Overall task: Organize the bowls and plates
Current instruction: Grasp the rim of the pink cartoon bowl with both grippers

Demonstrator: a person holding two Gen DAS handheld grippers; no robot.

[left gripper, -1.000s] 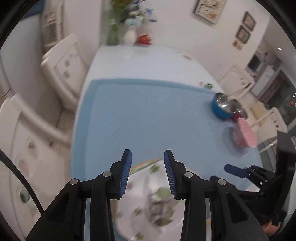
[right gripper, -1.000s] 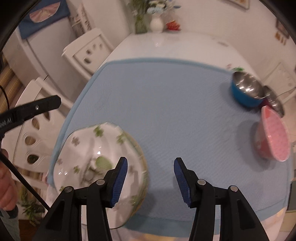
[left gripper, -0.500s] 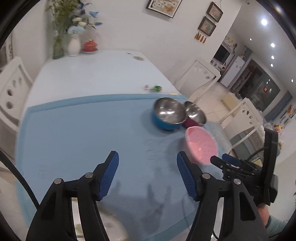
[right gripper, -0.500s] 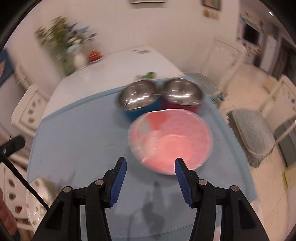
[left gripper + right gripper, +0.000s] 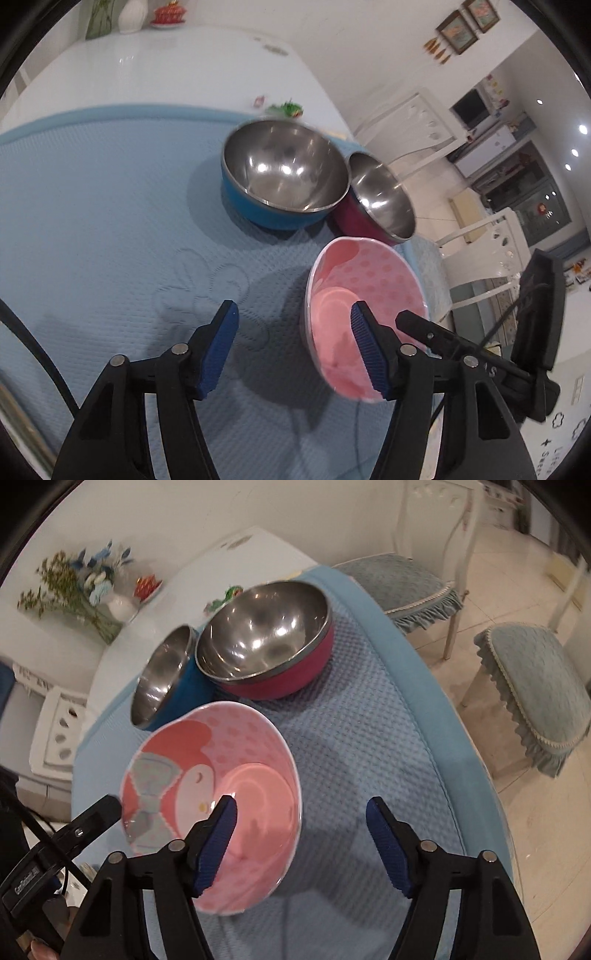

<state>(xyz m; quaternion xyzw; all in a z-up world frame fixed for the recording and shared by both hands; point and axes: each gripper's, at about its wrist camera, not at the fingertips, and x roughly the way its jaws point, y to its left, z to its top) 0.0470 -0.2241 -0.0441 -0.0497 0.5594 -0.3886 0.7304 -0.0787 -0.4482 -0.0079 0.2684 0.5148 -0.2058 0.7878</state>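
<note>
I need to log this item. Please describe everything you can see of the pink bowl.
The pink bowl looks like glossy plastic or melamine with a thin white rim. Inside are pale dots and a cartoon figure with a grey bow. It is empty and sits on the blue mat, near two steel-lined bowls. Nothing grips it.

Left gripper [image 5: 291, 332]: black angular fingers wearing ribbed blue pads [image 5: 367, 350], silver rivets [image 5: 180, 347] showing at the pivots, black cable [image 5: 40, 365] trailing beside the left finger. Right gripper [image 5: 301, 829]: matching build, small white lettering showing on its black body in the left wrist view.
</note>
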